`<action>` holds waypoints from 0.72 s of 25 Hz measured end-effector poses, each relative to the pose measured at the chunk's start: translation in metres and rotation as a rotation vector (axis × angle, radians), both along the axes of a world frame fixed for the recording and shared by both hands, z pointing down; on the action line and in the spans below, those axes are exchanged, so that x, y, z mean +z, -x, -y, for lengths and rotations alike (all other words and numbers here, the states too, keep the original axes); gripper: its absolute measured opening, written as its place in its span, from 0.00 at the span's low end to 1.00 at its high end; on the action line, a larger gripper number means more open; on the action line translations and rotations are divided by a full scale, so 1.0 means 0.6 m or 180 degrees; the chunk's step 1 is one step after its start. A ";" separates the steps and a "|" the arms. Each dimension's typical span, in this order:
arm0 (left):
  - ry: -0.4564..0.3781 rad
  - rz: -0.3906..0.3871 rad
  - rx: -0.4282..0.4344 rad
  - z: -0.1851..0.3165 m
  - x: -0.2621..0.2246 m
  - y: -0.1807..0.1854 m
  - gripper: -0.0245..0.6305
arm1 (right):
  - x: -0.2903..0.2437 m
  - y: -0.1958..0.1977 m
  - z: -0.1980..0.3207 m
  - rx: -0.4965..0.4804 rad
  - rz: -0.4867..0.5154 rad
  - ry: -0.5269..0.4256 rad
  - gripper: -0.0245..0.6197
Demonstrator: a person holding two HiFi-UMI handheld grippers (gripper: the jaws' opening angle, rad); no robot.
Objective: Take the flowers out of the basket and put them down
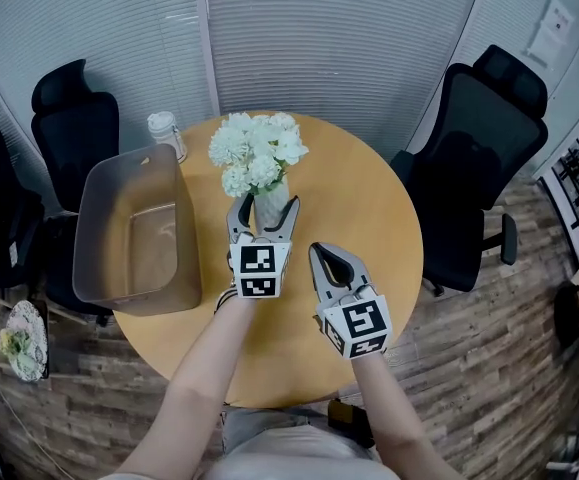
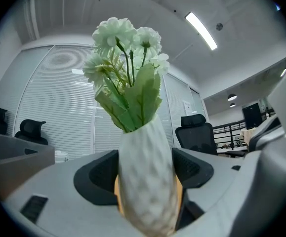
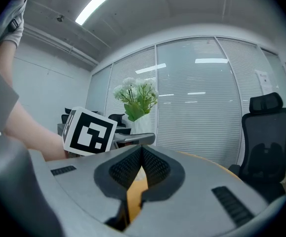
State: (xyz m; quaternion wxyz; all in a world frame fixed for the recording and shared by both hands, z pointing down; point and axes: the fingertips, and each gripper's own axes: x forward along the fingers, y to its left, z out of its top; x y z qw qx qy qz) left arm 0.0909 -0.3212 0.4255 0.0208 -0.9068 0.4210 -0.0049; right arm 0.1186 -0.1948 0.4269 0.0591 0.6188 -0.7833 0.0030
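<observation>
White flowers (image 1: 257,153) with green leaves stand in a white textured vase (image 1: 271,196) on the round wooden table (image 1: 369,198). My left gripper (image 1: 265,208) is shut on the vase's body, one pad on each side; in the left gripper view the vase (image 2: 146,181) fills the gap and the flowers (image 2: 125,38) rise above it. The tan basket (image 1: 129,228) sits to the left of the vase, with nothing showing inside. My right gripper (image 1: 321,256) hovers just right of the left one, shut and holding nothing; its view shows its pads (image 3: 155,167) meeting and the flowers (image 3: 135,95) beyond.
A small lidded jar (image 1: 166,133) stands behind the basket near the table's far left edge. Black office chairs stand at the back left (image 1: 74,118) and at the right (image 1: 479,158). Blinds cover the glass wall behind the table.
</observation>
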 end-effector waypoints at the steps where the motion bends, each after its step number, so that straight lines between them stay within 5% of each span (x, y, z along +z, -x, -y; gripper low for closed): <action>1: 0.0012 -0.0002 0.0002 0.001 0.008 -0.001 0.56 | 0.006 -0.001 0.000 0.0002 -0.0026 -0.0002 0.07; 18: 0.0028 -0.0033 0.0067 0.030 0.091 -0.031 0.56 | 0.065 -0.024 0.028 0.0119 0.0083 0.0039 0.07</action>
